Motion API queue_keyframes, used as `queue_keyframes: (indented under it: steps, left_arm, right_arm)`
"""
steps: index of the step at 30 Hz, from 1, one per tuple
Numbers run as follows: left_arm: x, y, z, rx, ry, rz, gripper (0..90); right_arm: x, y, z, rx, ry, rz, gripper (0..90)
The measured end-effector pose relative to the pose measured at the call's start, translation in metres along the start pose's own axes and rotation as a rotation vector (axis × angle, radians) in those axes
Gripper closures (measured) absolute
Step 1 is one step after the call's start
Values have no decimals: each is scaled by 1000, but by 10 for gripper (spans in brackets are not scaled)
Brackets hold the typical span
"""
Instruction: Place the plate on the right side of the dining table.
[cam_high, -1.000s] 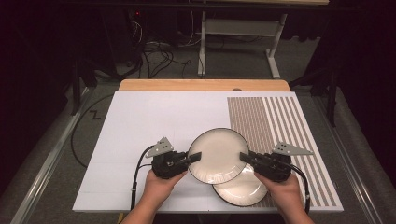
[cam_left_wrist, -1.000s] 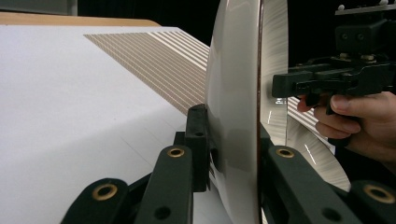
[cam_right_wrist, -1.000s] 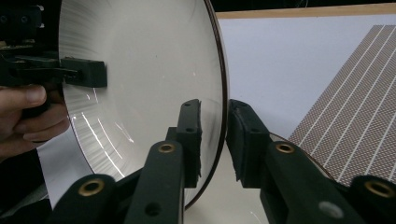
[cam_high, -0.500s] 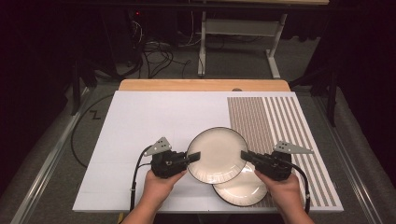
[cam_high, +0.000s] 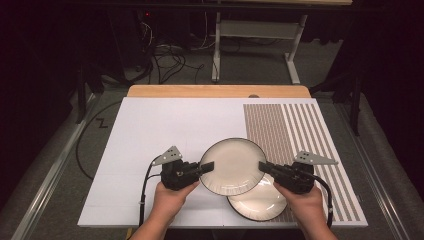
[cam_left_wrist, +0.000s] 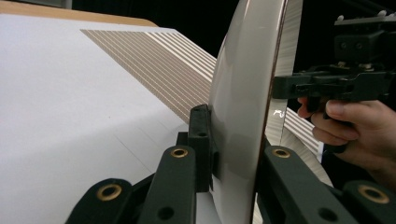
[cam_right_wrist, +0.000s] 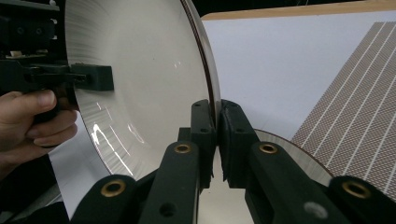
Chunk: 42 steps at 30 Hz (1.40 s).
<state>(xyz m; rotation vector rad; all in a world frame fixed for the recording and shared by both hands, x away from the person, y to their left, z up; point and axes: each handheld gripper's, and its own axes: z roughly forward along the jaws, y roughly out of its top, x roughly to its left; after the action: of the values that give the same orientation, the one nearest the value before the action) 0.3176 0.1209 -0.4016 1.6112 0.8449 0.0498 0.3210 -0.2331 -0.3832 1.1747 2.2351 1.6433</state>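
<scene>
High view first: I've got the upper plate (cam_high: 232, 166) pinched at both ends, left hand-held gripper (cam_high: 206, 167) clamped on its left rim, right hand-held gripper (cam_high: 264, 167) clamped on its right rim, and it sits lifted over a second plate (cam_high: 260, 202) lying on the bench (cam_high: 160, 130) at the near edge, beside the striped mat (cam_high: 300, 135). Left gripper view shows my jaws closed right onto the rim of the upper plate (cam_left_wrist: 243, 93), one pad on each face. Right gripper view says the same: both pads squeezing the thin edge of that plate (cam_right_wrist: 140, 70), with the second plate (cam_right_wrist: 299, 158) just below. I judge this to be glazed ceramic: rigid, fairly heavy for such small pads, glossy and so slippery, and it'll chip or shatter if dropped. The rim is the only real purchase, so opposite edges it is, keeping both grips level and moving together so nothing twists out.
</scene>
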Motion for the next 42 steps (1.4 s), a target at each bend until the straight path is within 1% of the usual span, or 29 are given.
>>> queue_keyframes:
  steps: [1, 6, 9, 12, 15, 16, 17, 18, 19, 20, 22, 23, 24, 25, 29, 30, 31, 33, 40, 41, 42]
  left_arm:
    - [-2, 2, 1, -3, 4, 13, 804]
    - [-8, 6, 3, -9, 4, 26, 804]
    - [-12, 12, 9, -7, 0, 39, 803]
    - [-17, 17, 17, -1, -6, 51, 803]
    - [-20, 21, 26, 2, -16, 48, 803]
    - [-20, 21, 26, 2, -16, 48, 803]
    - [-21, 24, 33, 3, -24, 49, 803]
    - [-21, 24, 33, 3, -24, 49, 803]
    - [-22, 27, 41, 4, -34, 42, 803]
    - [-22, 29, 46, 7, -40, 37, 803]
    - [-23, 33, 55, 16, -47, 46, 803]
    - [-23, 33, 55, 16, -47, 46, 803]
    - [-23, 36, 59, 24, -49, 48, 803]
    - [-25, 41, 70, 34, -55, 48, 803]
    - [-28, 53, 93, 61, -66, 64, 802]
    - [-28, 53, 93, 61, -66, 64, 802]
    - [-30, 59, 104, 76, -71, 76, 802]
    - [-32, 64, 117, 90, -80, 85, 802]
    - [-32, 72, 155, 134, -112, 92, 801]
    - [-32, 72, 155, 134, -112, 92, 800]
    - [-33, 74, 166, 146, -117, 89, 799]
  right_arm:
    - [1, 2, -2, -2, -12, -9, 875]
    - [1, 6, -9, -9, -22, -19, 877]
    - [0, 10, -15, -12, -30, -28, 877]
    - [-3, 13, -22, -13, -40, -29, 878]
    - [-8, 17, -30, -14, -53, -37, 878]
    - [-8, 17, -30, -14, -53, -37, 878]
    - [-12, 19, -36, -15, -61, -38, 878]
    - [-14, 20, -39, -17, -65, -36, 878]
    - [-16, 20, -41, -21, -69, -35, 878]
    - [-19, 21, -44, -24, -74, -32, 877]
    - [-24, 22, -49, -34, -86, -25, 878]
    - [-24, 22, -49, -34, -86, -25, 878]
    - [-27, 23, -52, -39, -93, -24, 879]
    - [-34, 24, -58, -47, -107, -14, 879]
    - [-49, 24, -69, -65, -131, 13, 881]
    - [-49, 24, -69, -65, -131, 13, 881]
    - [-56, 24, -75, -73, -146, 24, 882]
    - [-63, 23, -81, -80, -163, 36, 883]
    - [-87, 20, -100, -98, -216, 67, 885]
    - [-87, 20, -100, -98, -216, 67, 885]
    - [-94, 19, -104, -102, -228, 86, 886]
